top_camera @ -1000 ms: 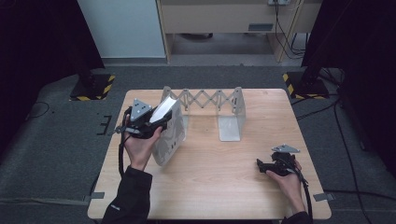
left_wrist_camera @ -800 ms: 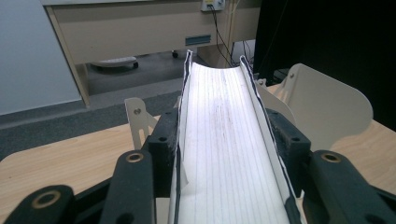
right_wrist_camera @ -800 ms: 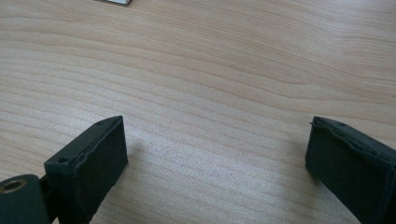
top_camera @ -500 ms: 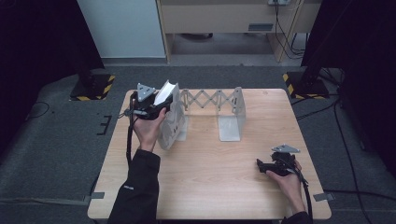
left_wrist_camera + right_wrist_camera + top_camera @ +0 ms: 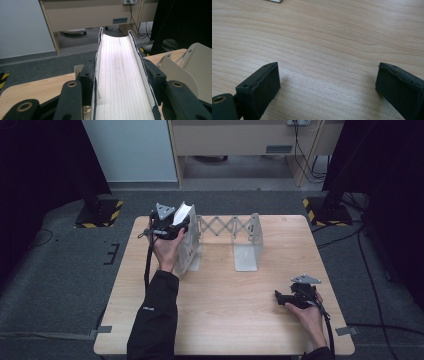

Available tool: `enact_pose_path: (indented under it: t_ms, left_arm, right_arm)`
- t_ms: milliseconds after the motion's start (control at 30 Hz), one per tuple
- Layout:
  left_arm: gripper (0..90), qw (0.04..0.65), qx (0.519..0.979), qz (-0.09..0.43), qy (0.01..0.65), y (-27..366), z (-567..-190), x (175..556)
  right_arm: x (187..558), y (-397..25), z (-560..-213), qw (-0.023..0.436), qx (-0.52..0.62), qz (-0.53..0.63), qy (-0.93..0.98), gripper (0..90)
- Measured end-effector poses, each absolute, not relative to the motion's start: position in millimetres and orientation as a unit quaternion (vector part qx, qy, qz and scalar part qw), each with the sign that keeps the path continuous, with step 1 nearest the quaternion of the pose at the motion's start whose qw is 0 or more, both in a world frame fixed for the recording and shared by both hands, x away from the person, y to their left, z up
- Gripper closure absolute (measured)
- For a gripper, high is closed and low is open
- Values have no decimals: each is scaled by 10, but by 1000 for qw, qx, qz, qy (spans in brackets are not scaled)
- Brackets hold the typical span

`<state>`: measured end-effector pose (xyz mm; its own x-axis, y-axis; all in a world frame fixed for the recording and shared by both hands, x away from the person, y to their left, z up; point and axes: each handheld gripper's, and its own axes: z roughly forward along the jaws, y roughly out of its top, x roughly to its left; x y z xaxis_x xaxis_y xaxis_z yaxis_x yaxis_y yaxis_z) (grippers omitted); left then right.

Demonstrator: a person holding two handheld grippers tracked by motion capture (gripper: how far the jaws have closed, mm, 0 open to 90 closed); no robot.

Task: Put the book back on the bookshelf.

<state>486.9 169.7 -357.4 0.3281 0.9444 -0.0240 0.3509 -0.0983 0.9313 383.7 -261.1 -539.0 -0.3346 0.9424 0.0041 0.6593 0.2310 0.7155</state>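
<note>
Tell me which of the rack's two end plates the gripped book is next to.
The left end plate, beside the left gripper and its book. The right end plate stands bare, across the scissor lattice.

— What colour is the book (image 5: 120, 75) in the black left gripper (image 5: 167, 227)?
— White page edges with fine lines, dark cover edges, perhaps navy.
— And the rack (image 5: 247, 240)?
— Pale grey metal on a light wood-grain table (image 5: 225, 320). The right gripper (image 5: 295, 297) is black too.
</note>
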Motion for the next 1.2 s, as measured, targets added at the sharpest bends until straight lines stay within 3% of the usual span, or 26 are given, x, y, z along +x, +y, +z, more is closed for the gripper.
enact_pose_path:
  t_ms: [567, 1033, 1200]
  left_arm:
    - [521, 457, 662, 330, 494, 1477, -3724, 5172]
    - [515, 463, 657, 328, 496, 1499, -3909, 5179]
    - [471, 469, 662, 328, 484, 1507, -3926, 5152]
  right_arm:
    - [3831, -2610, -5389, 221, 533, 318, 752, 59]
    - [3828, -2612, -5389, 221, 531, 318, 754, 58]
    - [3825, -2611, -5390, 221, 532, 318, 753, 58]
